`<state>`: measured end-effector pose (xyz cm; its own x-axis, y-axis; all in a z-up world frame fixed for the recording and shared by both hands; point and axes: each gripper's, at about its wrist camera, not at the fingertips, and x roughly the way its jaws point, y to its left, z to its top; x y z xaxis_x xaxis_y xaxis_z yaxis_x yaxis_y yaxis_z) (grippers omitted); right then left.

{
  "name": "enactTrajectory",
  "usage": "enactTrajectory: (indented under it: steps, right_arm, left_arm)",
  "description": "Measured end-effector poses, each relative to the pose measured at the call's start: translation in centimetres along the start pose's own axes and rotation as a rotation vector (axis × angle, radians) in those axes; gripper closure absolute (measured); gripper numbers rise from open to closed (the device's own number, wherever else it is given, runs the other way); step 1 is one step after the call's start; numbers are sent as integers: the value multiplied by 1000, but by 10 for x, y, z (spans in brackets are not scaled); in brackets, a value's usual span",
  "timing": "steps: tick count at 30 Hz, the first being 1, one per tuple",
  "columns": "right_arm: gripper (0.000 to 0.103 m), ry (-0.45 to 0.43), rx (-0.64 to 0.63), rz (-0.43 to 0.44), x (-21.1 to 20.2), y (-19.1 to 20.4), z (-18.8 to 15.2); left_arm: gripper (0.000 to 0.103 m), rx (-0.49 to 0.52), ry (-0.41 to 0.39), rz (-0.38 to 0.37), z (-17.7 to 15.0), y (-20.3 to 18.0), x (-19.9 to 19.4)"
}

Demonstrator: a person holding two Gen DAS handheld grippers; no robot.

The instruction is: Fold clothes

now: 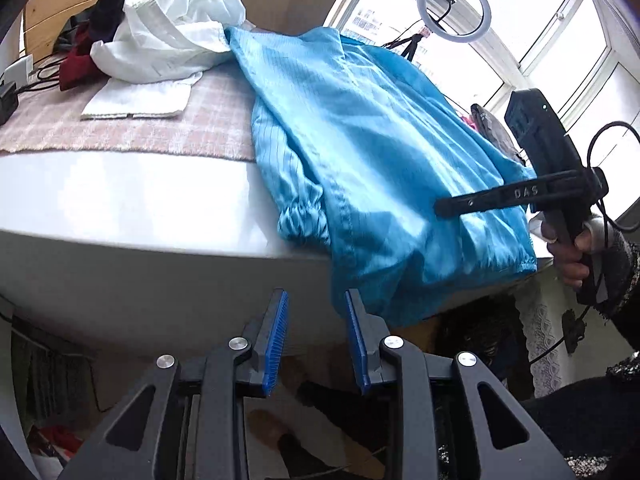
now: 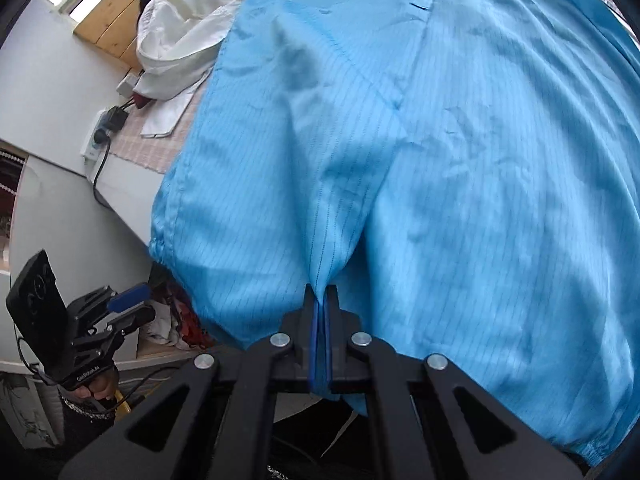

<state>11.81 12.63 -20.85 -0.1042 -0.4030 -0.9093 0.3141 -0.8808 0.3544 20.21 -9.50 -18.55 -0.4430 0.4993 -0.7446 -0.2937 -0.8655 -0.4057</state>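
Draping over the table edge, blue striped garment (image 2: 400,140) lies rumpled.

A ring light (image 1: 454,10) is standing before the bright window (image 1: 560,40), its black tripod legs showing behind the bench (image 1: 120,208). A pink checked cloth (image 1: 132,128) is lying across the white bench top. A white power strip (image 2: 96,136) is sitting at the far corner, a black adapter (image 2: 116,118) plugged in beside it, against wooden wall panels (image 2: 108,28).
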Motion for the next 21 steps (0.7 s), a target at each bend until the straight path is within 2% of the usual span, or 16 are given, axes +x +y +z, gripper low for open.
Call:
enactTrajectory:
  steps: [3, 5, 8, 12, 15, 17, 21]
  right_arm:
    - [100, 34, 0, 79, 13, 15, -1]
    - [100, 54, 6, 123, 19, 22, -2]
    - [100, 40, -6, 96, 16, 22, -3]
    - [100, 10, 79, 128, 3, -4, -1]
    - [99, 5, 123, 163, -1, -16, 1]
    - [98, 5, 129, 179, -1, -18, 0]
    - [97, 13, 135, 222, 1, -16, -2]
  left_arm:
    - [70, 17, -8, 9, 17, 0, -3]
    - [63, 14, 0, -6, 29, 1, -2]
    - [57, -6, 48, -72, 47, 0, 18]
    - [57, 41, 104, 11, 57, -10, 37]
    - [67, 40, 129, 59, 60, -10, 45]
    - [95, 45, 134, 68, 61, -10, 46]
    - [95, 63, 131, 103, 59, -6, 32]
